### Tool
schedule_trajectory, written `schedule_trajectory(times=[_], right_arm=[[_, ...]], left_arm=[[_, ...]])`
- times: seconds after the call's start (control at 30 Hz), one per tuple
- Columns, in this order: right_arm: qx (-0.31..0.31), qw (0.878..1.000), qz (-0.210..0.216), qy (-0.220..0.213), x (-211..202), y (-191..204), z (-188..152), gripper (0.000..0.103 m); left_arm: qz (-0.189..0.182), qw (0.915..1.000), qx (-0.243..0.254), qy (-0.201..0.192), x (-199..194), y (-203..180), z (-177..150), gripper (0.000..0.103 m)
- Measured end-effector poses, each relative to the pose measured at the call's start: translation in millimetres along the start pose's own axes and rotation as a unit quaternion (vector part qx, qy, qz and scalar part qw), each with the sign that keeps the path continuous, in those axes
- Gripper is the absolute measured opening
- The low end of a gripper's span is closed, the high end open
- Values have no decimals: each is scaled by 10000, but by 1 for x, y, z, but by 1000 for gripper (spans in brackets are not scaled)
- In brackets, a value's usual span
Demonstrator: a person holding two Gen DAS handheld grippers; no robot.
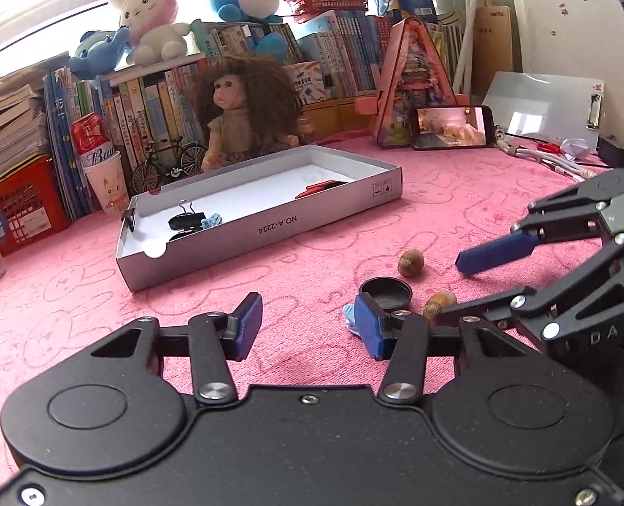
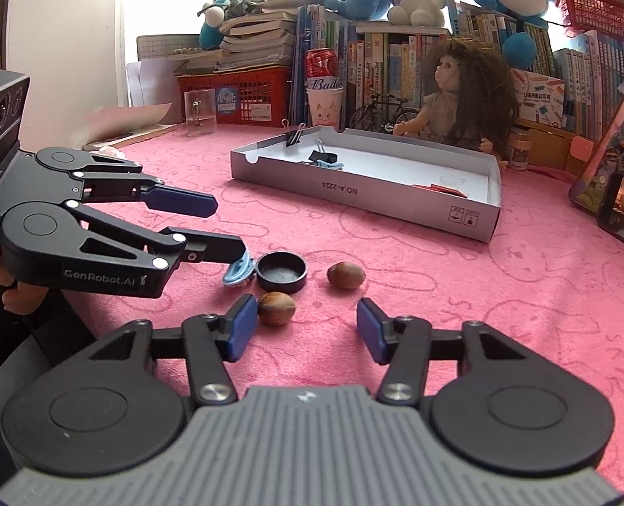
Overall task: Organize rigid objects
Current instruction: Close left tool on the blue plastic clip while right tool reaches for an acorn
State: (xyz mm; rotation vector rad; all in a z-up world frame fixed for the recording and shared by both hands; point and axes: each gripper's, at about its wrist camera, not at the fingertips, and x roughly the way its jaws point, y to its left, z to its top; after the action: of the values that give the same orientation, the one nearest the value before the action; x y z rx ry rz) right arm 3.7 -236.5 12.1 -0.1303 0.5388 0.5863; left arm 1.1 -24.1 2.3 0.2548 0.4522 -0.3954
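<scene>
With binder clips already in the grey box (image 2: 366, 194), the left gripper (image 1: 307, 324) hovers, jaws part-open and empty, beside the blue clip (image 2: 238, 272), while the right gripper (image 2: 303, 329) (jaws likewise empty) flanks a nut (image 2: 276, 308), presumably next.

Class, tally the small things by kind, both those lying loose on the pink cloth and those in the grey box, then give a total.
Nuts: 2
Black caps: 1
Light blue clips: 2
Black binder clips: 2
Red things in the grey box: 1
Total: 8
</scene>
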Motion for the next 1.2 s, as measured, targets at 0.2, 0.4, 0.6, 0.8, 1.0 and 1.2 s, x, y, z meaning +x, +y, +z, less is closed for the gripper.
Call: schedule_trajectory(times=[0.2, 0.4, 0.6, 0.8, 1.0, 1.2], right_arm=[[-34, 10000, -59, -35, 2, 7, -1, 28], [110, 9996, -233, -78, -1, -2, -1, 26], [210, 9991, -342, -101, -4, -8, -2, 26], [221, 9990, -365, -116, -3, -7, -3, 26], [247, 9988, -388, -138, -4, -8, -3, 26], [241, 9988, -397, -121, -2, -6, -3, 26]], left_arm=[[-67, 10000, -28, -16, -3, 0, -3, 47], [-251, 9997, -56, -63, -7, -2, -5, 48], [-455, 9989, 87, -47, -7, -13, -8, 48], [-551, 9982, 248, 29, 0, -23, -11, 48], [-634, 9977, 255, 38, 3, -22, -11, 41], [-676, 9975, 185, 63, 3, -24, -9, 18]])
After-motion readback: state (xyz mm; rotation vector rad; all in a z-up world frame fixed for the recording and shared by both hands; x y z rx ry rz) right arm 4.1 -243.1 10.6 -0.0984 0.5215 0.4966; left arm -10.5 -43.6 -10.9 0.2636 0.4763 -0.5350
